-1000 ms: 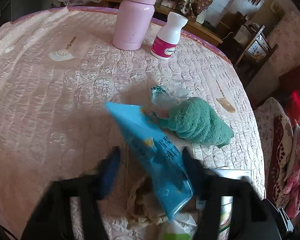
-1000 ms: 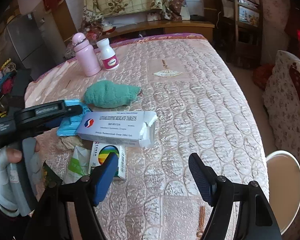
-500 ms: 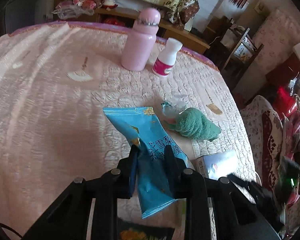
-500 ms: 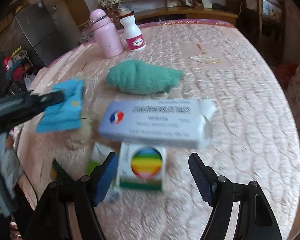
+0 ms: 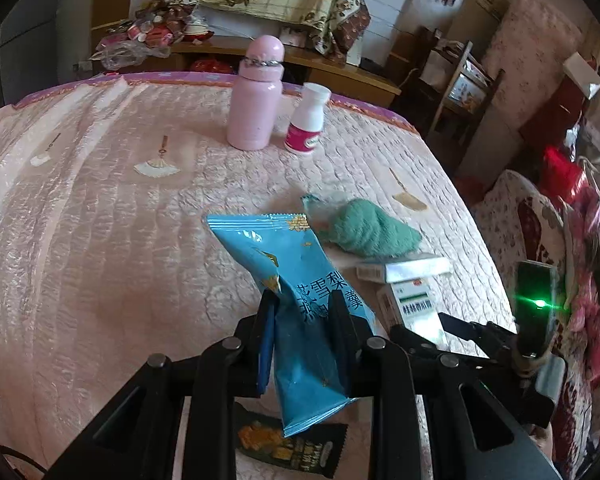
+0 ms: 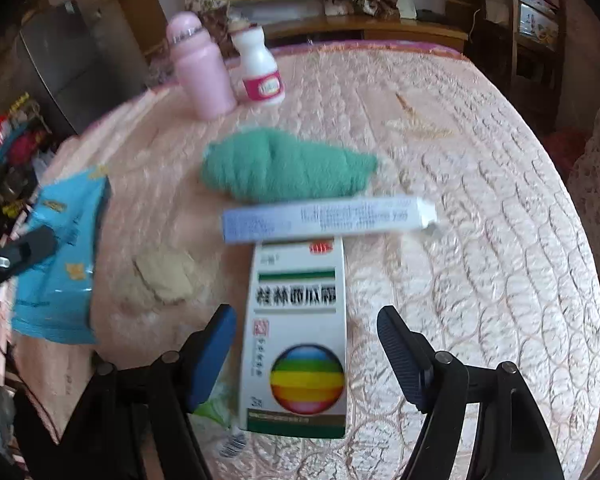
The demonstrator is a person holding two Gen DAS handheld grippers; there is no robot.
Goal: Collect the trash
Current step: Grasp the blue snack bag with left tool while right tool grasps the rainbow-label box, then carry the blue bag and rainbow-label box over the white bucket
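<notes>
My left gripper (image 5: 302,312) is shut on a blue snack wrapper (image 5: 284,276) and holds it above the pink quilted table (image 5: 100,240); the wrapper also shows at the left of the right wrist view (image 6: 60,264). My right gripper (image 6: 306,344) is open, its fingers either side of a white medicine box with a rainbow ball (image 6: 298,340). A long pale box (image 6: 324,218) lies just beyond it. A crumpled beige tissue (image 6: 164,276) lies to the left. A dark snack wrapper (image 5: 288,446) lies under the left gripper.
A green towel (image 6: 284,168) lies mid-table, with a clear wrapper (image 5: 314,210) beside it. A pink flask (image 5: 256,96) and a white pill bottle (image 5: 306,120) stand at the far side. A cushioned chair (image 5: 532,240) is on the right.
My left gripper closed on the blue wrapper and lifted it off the table. My right gripper moved forward and down so that its open fingers flank the rainbow box.
</notes>
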